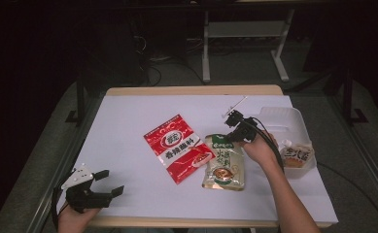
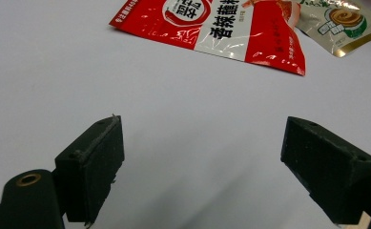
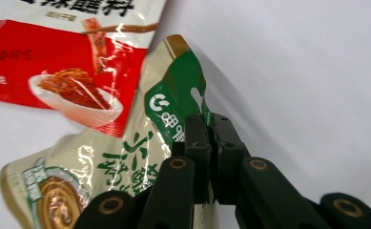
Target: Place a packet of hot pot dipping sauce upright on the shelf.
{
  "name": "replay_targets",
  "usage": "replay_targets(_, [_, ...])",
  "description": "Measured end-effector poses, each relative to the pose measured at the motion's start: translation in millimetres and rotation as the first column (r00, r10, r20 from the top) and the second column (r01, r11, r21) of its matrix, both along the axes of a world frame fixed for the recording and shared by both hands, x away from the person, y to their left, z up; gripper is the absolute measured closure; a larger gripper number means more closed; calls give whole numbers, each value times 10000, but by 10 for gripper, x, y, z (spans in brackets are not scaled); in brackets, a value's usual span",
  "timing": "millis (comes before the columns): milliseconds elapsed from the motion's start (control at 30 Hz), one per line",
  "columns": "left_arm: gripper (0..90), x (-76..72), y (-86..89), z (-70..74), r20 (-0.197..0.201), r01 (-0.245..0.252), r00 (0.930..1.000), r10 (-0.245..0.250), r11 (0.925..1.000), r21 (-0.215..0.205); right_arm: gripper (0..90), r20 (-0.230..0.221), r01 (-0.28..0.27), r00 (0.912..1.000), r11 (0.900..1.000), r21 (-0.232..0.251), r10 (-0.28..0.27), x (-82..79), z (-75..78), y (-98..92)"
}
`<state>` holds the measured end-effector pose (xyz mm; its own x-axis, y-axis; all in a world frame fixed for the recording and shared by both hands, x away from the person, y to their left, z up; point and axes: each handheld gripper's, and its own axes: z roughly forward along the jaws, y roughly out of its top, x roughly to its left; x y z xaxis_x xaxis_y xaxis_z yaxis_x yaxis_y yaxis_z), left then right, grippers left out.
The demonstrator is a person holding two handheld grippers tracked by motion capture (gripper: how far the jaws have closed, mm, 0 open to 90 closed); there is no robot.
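A beige and green food packet (image 1: 224, 165) lies on the white table (image 1: 128, 121), right of centre. My right gripper (image 1: 230, 137) is shut on its far top edge. In the right gripper view the black jaws (image 3: 211, 129) pinch the green top strip of the packet (image 3: 126, 162), which tilts up from the table. A red seasoning packet (image 1: 178, 147) lies flat just left of it, and its corner (image 3: 64, 62) overlaps the beige one. My left gripper (image 1: 112, 182) rests at the near left corner, open, with bare table between its jaws (image 2: 202, 157).
A white plastic container (image 1: 293, 121) stands at the right edge of the table, with a small brown packet (image 1: 296, 156) in its near end. The red packet (image 2: 221, 28) and the beige packet (image 2: 340, 21) lie far ahead of the left gripper.
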<state>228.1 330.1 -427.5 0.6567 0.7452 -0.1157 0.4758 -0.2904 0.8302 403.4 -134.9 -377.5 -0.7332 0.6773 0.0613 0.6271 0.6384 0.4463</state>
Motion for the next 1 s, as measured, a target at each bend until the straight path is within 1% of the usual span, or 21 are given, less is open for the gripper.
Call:
replay_targets(100, [144,1,8,5,7,36,10000,-36,10000,60,870,136,-231,9996,9996,-138,233,-27,71,48])
replay_targets(267, [144,-5,11,2,-21,-47,10000,47,10000,-18,871,212,-406,9989,9991,-153,409,-54,138,61])
replay_targets(333, [144,-2,9,-1,1,-89,10000,89,9999,-80,873,358,-492,9981,9987,-121,497,-74,177,54])
replay_targets(433, [144,-1,8,2,-29,-89,10000,88,10000,-21,873,492,-546,9973,9985,-60,549,-97,235,35])
replay_targets(500, [144,-1,4,-2,-44,-96,9999,96,9999,-43,873,611,-578,9965,9983,66,573,-108,257,17])
replay_targets(667, [144,-3,5,-1,-28,-84,10000,84,10000,-8,873,651,-529,9965,9985,170,517,-152,311,-1])
replay_targets(733, [144,1,1,-5,-63,-98,9999,97,9999,-40,873,920,-707,9933,9975,3,703,-193,344,29])
replay_targets(767, [144,3,-4,-9,-38,-104,9999,103,9999,-89,872,982,-729,9925,9973,-97,735,-212,366,48])
replay_targets(867, [144,0,-10,-4,14,-87,10000,87,9999,-73,874,1095,-851,9902,9962,-184,866,-229,417,66])
replay_targets(967, [144,-3,5,3,-8,-56,10000,56,10000,28,874,1112,-830,9903,9965,-19,827,-241,458,44])
replay_targets(1000, [144,-6,5,2,-39,-115,9999,115,9999,-12,875,1126,-821,9903,9966,66,808,-248,472,33])
